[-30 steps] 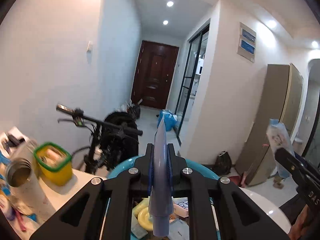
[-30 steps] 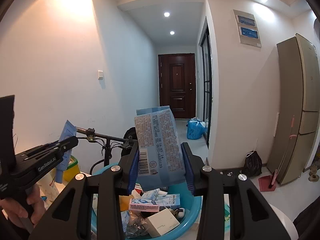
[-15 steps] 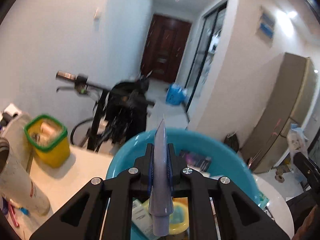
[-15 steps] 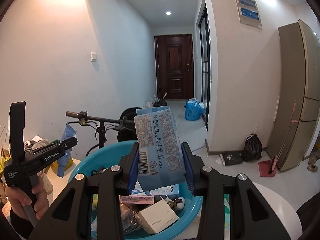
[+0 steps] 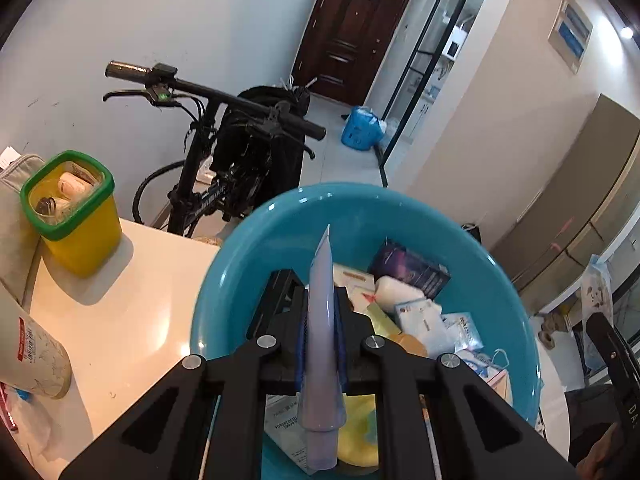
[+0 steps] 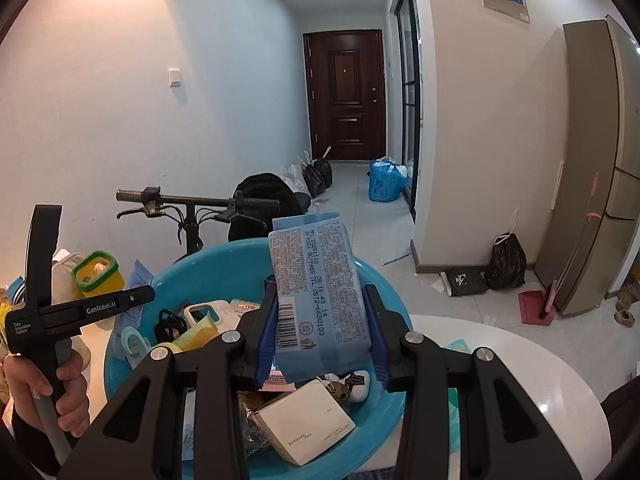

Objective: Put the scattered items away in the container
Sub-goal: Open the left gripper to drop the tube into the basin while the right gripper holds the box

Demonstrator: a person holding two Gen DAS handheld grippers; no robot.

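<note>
While over teal basin (image 5: 240,248), lavender tube (image 5: 322,320) flattened, tapering.

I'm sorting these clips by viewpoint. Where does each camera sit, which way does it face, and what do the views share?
Left wrist: on the left gripper, tilted down into the teal basin; its black fingers clamp a pale tube.
Right wrist: on the right gripper, facing the hallway above the basin; it clamps a blue packet; a hand holds the left gripper.
Shared: basin, yellow tub, bicycle, brown door.

White table (image 5: 132,320) w/ teal basin (image 5: 248,248), yellow tub (image 5: 84,240)
</note>
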